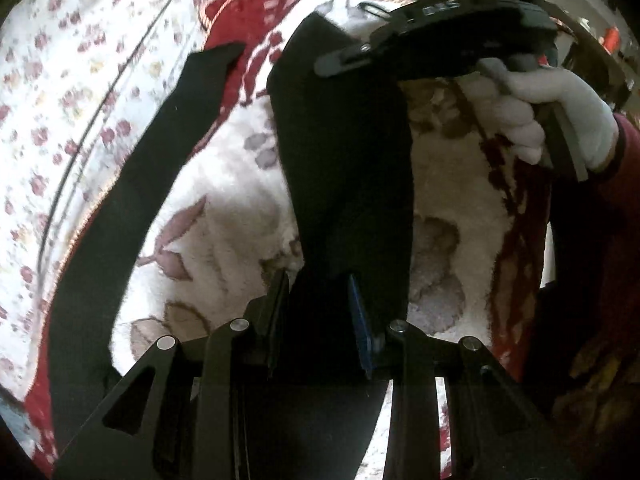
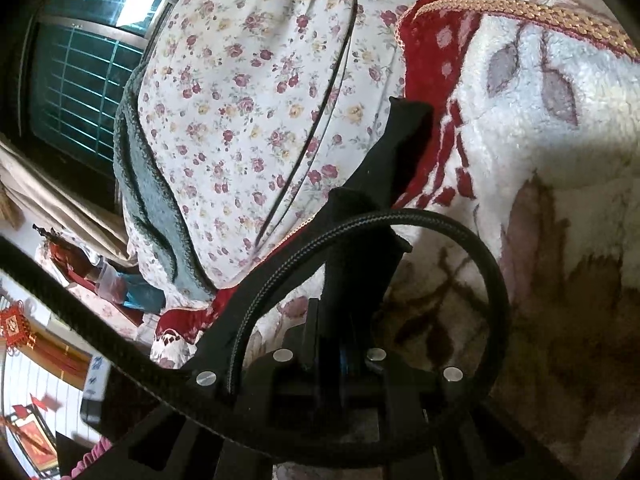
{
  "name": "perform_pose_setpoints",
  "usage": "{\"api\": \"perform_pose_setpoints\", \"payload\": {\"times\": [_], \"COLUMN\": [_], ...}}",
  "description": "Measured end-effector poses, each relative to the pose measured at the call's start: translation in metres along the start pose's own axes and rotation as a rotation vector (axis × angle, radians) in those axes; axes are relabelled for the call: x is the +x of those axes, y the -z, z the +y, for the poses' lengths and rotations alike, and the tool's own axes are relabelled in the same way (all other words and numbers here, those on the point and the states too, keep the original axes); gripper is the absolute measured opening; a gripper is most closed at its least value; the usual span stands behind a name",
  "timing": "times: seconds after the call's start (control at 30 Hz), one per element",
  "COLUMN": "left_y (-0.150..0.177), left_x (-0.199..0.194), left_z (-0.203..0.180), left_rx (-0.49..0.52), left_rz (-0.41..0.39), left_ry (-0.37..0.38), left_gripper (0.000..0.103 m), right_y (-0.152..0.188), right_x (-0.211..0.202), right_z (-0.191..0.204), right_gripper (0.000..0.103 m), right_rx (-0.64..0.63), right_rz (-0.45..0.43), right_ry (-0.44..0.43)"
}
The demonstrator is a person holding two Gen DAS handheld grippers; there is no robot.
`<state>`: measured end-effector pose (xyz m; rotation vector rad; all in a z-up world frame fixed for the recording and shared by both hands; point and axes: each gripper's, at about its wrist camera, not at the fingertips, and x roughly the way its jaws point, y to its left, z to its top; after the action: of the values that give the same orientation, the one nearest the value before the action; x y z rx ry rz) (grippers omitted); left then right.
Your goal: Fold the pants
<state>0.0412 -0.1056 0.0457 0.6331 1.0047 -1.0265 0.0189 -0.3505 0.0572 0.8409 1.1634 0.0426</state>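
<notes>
The black pants hang lifted above a white fluffy blanket. My left gripper is shut on the pants' near end. One leg trails off to the left. The right gripper's body, held by a white-gloved hand, is at the pants' far end. In the right wrist view, my right gripper is shut on black pants fabric, whose end stretches up and away.
A floral sheet covers the bed beside the red-bordered blanket. A braided black cable loops in front of the right gripper. A dark window with a grille is at left.
</notes>
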Motion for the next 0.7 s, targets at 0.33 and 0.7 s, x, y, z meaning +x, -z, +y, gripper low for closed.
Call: {"api": "perform_pose_setpoints", "payload": {"times": [0.33,0.7], "left_y": [-0.004,-0.035], "left_x": [0.005,0.033], "left_z": [0.002,0.001], "left_rx": [0.0,0.053], "left_rz": [0.024,0.102], "left_ry": [0.016,0.181], "left_gripper": [0.03,0.04], "right_y": [0.002,0.006], "right_x": [-0.002,-0.005], "right_z": [-0.001,-0.004], "right_gripper": [0.006,0.006], "right_rx": [0.005,0.014], "right_rz": [0.0,0.0], "right_ry": [-0.005,-0.02]}}
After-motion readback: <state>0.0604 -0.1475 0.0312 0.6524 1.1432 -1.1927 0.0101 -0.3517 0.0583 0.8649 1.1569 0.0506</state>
